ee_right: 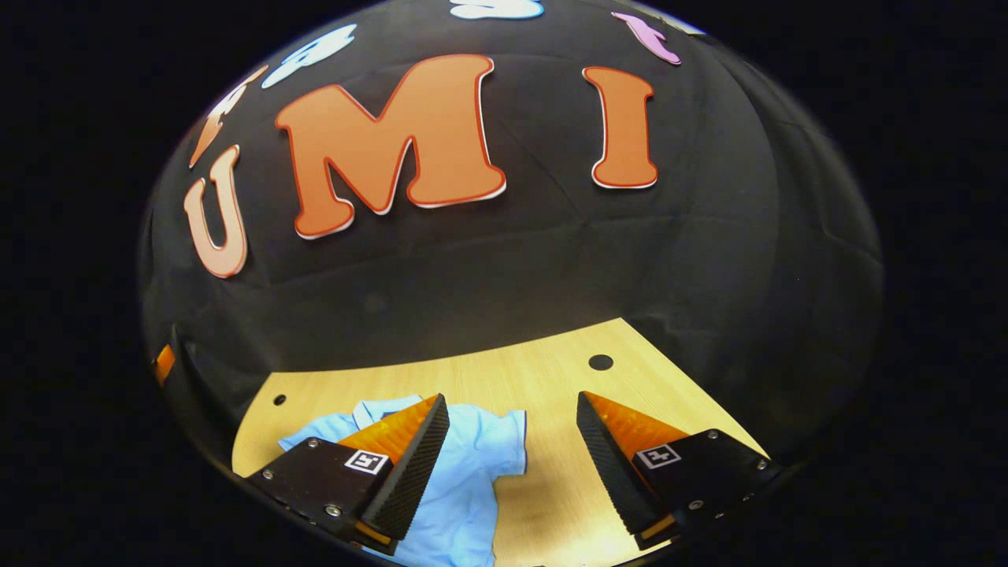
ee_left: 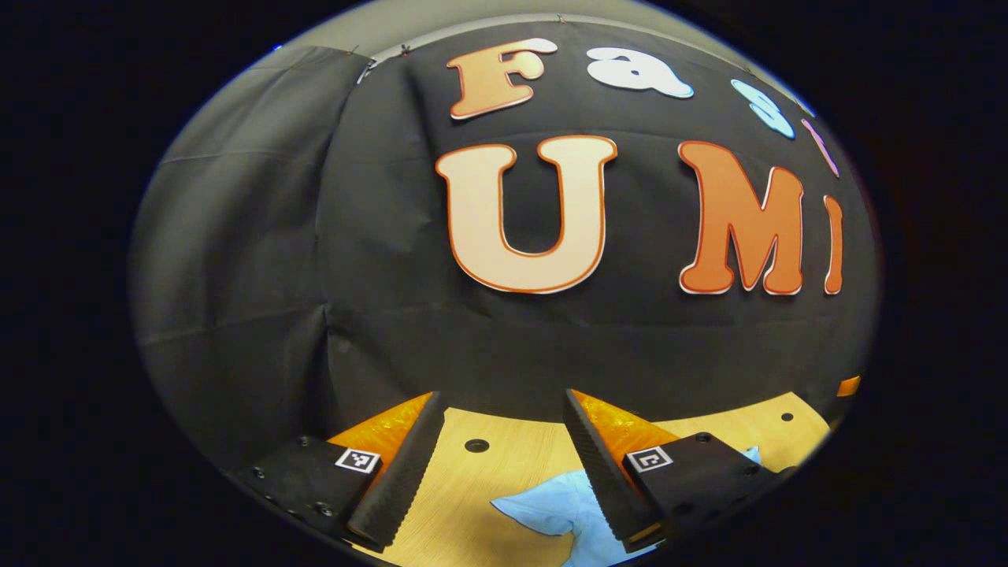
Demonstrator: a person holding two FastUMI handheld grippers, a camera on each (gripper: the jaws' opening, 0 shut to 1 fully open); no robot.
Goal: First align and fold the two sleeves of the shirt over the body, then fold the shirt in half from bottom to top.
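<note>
While both tools hang wide open above the table [ee_right: 551,370], the shirt [ee_right: 472,472] lies flat below the right tool [ee_right: 512,465], its sleeve between the fingers; under the left tool [ee_left: 500,465], the shirt [ee_left: 551,512] sits low and right.

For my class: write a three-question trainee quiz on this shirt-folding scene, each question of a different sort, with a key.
1. True or false: the right gripper is shut on the shirt.
2. The shirt lies on: A) a metal tray, B) a wooden table, C) a carpet.
3. Fill in: in the left gripper view, the left gripper stands ____ above the table, grasping nothing.

Key
1. False: it is open, and the near sleeve lies spread out flat, not yet folded.
2. B.
3. Open.
</note>
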